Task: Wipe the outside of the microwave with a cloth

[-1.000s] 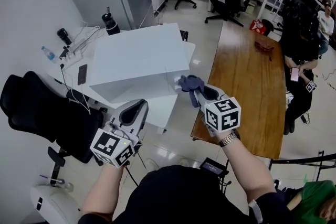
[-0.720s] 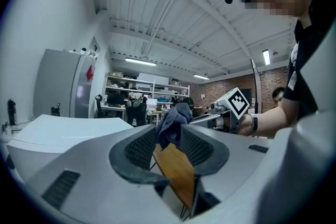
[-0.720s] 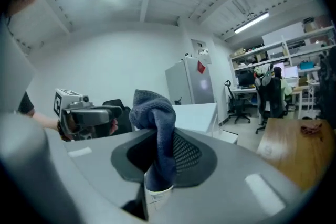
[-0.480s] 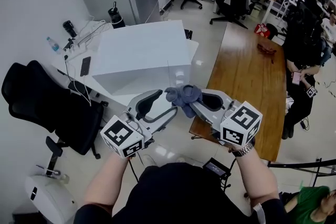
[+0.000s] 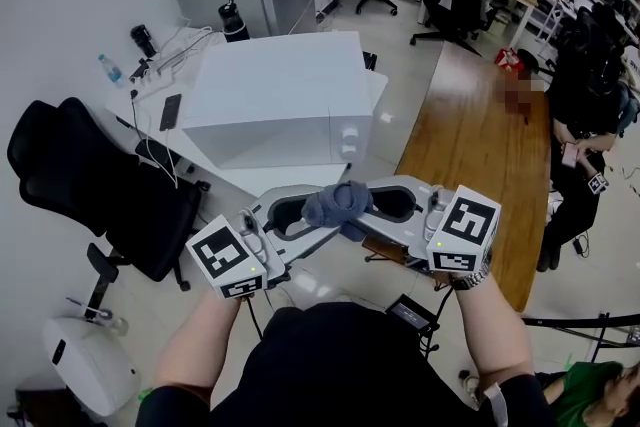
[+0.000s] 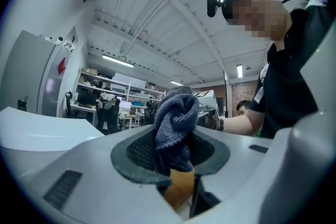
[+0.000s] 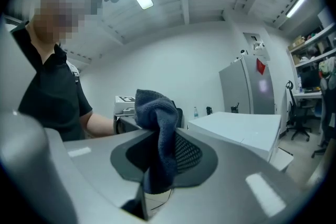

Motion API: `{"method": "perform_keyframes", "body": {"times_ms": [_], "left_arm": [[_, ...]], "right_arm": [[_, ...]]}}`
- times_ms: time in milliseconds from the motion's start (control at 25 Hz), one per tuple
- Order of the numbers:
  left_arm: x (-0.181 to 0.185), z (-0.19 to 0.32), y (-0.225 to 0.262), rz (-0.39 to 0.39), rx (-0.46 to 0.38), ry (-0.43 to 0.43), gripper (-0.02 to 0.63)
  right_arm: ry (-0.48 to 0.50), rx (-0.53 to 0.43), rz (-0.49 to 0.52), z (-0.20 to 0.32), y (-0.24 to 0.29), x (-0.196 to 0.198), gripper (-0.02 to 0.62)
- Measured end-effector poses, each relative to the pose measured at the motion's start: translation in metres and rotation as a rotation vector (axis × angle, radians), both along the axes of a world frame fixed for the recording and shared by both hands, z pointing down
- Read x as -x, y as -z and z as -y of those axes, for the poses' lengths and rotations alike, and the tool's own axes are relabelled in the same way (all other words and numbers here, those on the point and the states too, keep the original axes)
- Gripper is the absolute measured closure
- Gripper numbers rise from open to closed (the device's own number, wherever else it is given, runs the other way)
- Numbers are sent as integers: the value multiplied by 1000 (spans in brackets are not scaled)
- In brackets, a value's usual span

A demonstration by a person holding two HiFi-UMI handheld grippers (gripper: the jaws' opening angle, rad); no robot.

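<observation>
**Cloth mid-handover, well short of the microwave**

I have the dark blue cloth (image 5: 338, 203) bunched up in the air close to my body, between the two tools. The right hand-held gripper (image 5: 362, 213) is clamped on one fold. The jaws of the left hand-held gripper (image 5: 318, 221) are closing on the bunch from the other side, with the cloth filling the gap between its pads.

The white microwave (image 5: 275, 100) sits on the white surface (image 5: 235, 178) farther off, untouched by the cloth.

The risks I see:
- If the right lets go before the left has a firm bite, the cloth drops to the floor.
- The left holds a thick wad, not a flat edge, so little fabric would meet the microwave's panels.
- Pulling the tools apart while both grip could tug the cloth out of the weaker hold.
</observation>
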State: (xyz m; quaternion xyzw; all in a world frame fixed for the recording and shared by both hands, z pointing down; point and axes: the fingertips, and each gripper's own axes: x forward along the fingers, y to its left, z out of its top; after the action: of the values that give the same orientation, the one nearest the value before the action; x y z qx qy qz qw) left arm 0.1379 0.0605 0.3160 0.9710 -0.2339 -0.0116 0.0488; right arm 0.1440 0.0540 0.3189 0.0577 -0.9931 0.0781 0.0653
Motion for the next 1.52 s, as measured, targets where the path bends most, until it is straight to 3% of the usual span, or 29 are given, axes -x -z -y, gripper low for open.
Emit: {"method": "perform_keyframes", "body": {"times_ms": [200,440,680,800,1200,1520], "left_arm": [[9,0,0,16,-13,44,490],[37,10,-4,37,-16,182,497],[73,17,-18,85,-6,356,497],[93,17,-25,108,-4,445,497],[197,24,-65,175,35,774,497],[284,39,-99,237,83,950,497]], "right_arm": [[5,-14,-3,1,2,5,502],[-79,-65,-40,15,-1,6,480],[-196,-148,-61,30,-1,15,594],[-212,-162,-55,32,-2,26,594],[-206,-181,-38,48,-7,74,594],[-330,-190,-1,93,3,109,594]]}}
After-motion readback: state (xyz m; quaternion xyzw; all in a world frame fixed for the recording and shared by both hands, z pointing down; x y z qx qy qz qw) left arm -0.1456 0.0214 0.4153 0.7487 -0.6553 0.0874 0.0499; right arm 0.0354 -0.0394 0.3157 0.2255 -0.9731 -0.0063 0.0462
